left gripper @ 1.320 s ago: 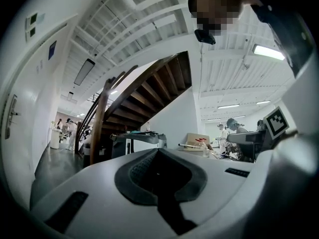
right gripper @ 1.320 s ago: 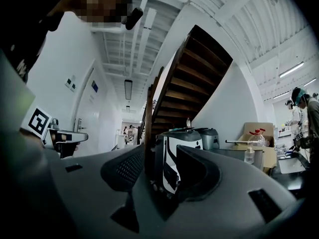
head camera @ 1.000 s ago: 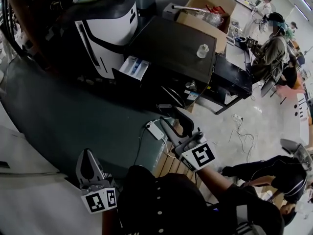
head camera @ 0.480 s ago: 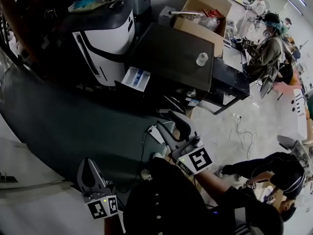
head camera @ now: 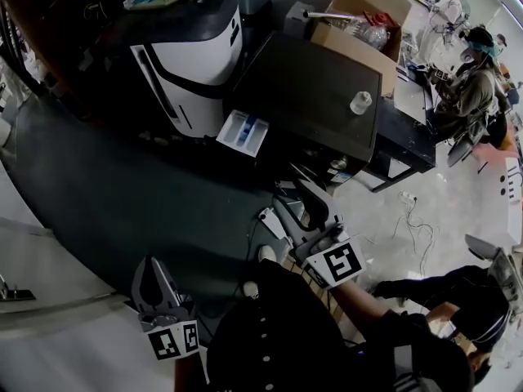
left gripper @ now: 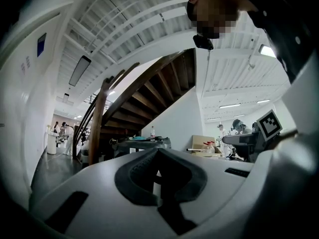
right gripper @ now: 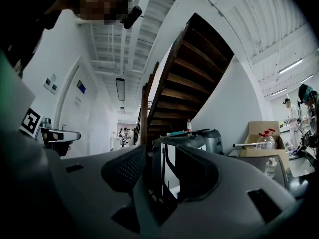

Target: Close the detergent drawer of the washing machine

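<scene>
Lower left of the head view, the left gripper [head camera: 151, 269] sat clenched, its dark pads meeting at the tips with nothing caught between them. Up at centre, the white detergent drawer with blue compartments [head camera: 243, 131] stood pulled out from the front of the dark, box-shaped washing machine [head camera: 315, 88], well apart from both grippers. A small clear plastic cup [head camera: 360, 102] rested on the machine's top. Just right of centre, the right gripper [head camera: 301, 205] hung released, jaws apart and empty, pointed toward the machine. Upper right stood an open brown cardboard box [head camera: 359, 35].
</scene>
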Available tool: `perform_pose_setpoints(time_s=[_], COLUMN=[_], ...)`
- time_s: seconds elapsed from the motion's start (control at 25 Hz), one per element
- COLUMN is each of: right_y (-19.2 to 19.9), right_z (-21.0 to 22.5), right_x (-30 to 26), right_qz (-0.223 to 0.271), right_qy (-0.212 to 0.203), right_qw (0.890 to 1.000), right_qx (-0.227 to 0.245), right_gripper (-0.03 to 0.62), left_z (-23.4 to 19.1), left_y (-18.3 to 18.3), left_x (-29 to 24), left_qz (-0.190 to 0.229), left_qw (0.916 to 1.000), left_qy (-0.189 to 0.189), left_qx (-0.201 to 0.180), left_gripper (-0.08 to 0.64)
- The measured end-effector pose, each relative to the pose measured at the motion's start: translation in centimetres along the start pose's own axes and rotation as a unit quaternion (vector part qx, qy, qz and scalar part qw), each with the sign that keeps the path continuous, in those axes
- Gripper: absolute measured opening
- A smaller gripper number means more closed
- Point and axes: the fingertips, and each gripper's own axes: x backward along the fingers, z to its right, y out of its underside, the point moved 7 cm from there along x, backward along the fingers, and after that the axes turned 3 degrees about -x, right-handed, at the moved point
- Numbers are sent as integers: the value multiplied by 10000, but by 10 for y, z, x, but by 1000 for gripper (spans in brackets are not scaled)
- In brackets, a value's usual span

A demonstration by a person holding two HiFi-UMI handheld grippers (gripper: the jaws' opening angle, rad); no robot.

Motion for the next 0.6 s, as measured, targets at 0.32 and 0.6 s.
perform_pose_setpoints(time_s=[0.32,0.6], right_y=[-10,-22], right_z=[48,76], right_x=[-48,-93], right_qz=[38,116], right_qy=[-103,-214], right_qw=[9999,9997], right_qx=[45,37], right_gripper=[184,184], left_z=[1,0], left_y=[-10,-21], left_x=[-59,-96], left_qz=[-10,9], left_qw=[9996,9984], left_qy=[-259,-526], left_qx=[-81,-200], left_gripper=[12,12])
